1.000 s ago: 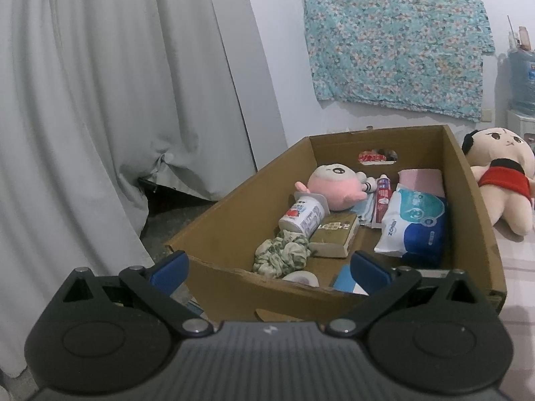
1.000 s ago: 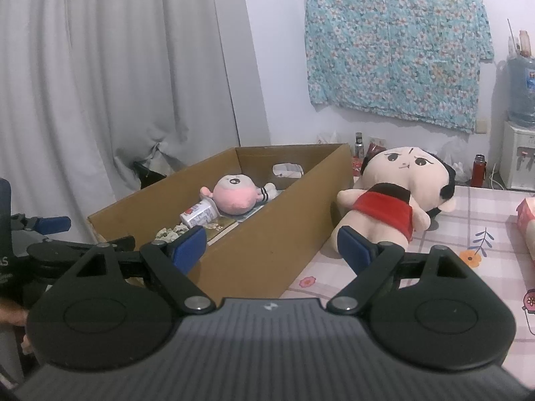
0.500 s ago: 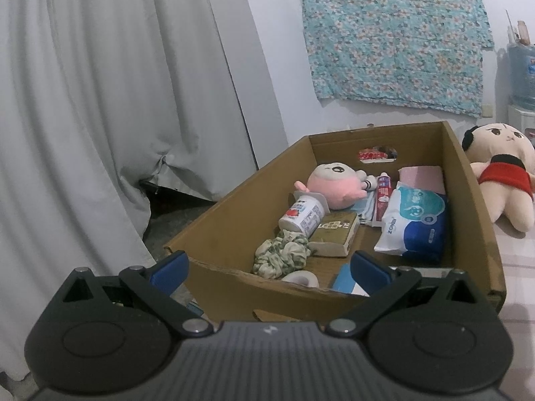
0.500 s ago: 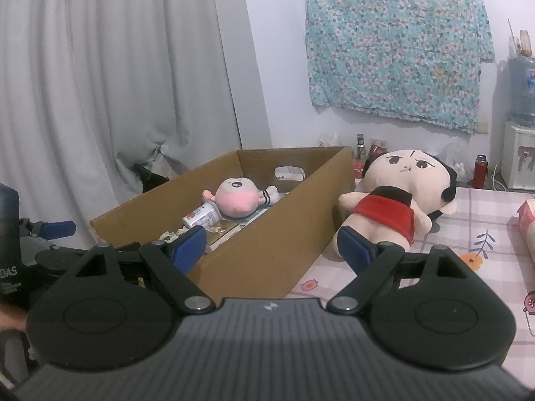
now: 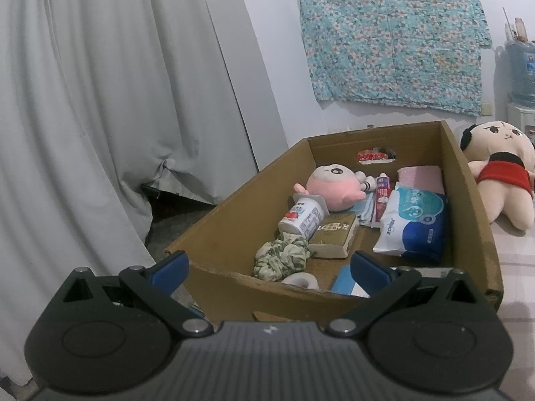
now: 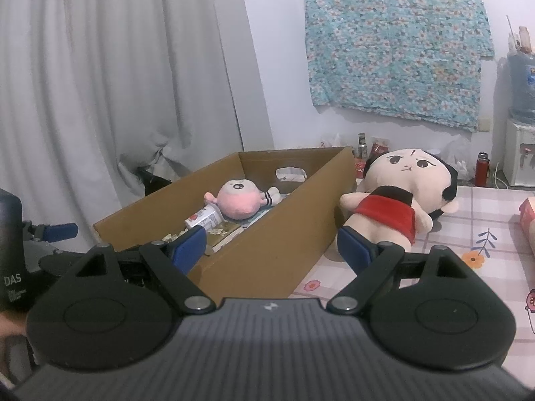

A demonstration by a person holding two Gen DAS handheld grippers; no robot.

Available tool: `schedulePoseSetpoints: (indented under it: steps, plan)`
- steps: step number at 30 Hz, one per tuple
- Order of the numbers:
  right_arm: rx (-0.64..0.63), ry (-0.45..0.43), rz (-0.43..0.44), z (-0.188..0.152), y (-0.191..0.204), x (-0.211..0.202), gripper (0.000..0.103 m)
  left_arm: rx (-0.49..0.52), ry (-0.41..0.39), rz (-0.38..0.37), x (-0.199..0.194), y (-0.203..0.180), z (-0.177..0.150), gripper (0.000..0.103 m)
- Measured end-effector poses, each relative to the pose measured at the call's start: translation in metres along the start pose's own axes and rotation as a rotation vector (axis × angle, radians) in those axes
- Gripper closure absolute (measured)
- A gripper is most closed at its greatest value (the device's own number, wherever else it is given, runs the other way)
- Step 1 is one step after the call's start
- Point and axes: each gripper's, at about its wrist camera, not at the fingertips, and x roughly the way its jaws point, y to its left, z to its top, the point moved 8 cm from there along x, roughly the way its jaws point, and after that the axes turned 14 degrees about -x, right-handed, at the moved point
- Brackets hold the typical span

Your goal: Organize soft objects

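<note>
A cardboard box stands on the table. Inside lie a pink plush doll, a green scrunchie, a tissue pack, a brown packet and a small white bottle. A large plush doll in a red top lies outside the box to its right. My left gripper is open and empty at the box's near end. My right gripper is open and empty, near the box's right wall.
The table has a pink checked floral cloth. Grey curtains hang at the left. A floral cloth hangs on the wall. A water dispenser and red flask stand far right. A pink object shows at the right edge.
The right gripper has drifted slightly right and closer to the large doll. The left gripper's view has barely shifted. Both stay open.
</note>
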Motion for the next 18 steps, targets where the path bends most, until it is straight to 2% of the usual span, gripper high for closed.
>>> schedulePoseSetpoints:
  steps: [18]
  plan:
    - [0.03, 0.003, -0.009, -0.002, -0.011, -0.002, 0.017, -0.018, 0.013, 0.026, -0.001, 0.001, -0.001, 0.0]
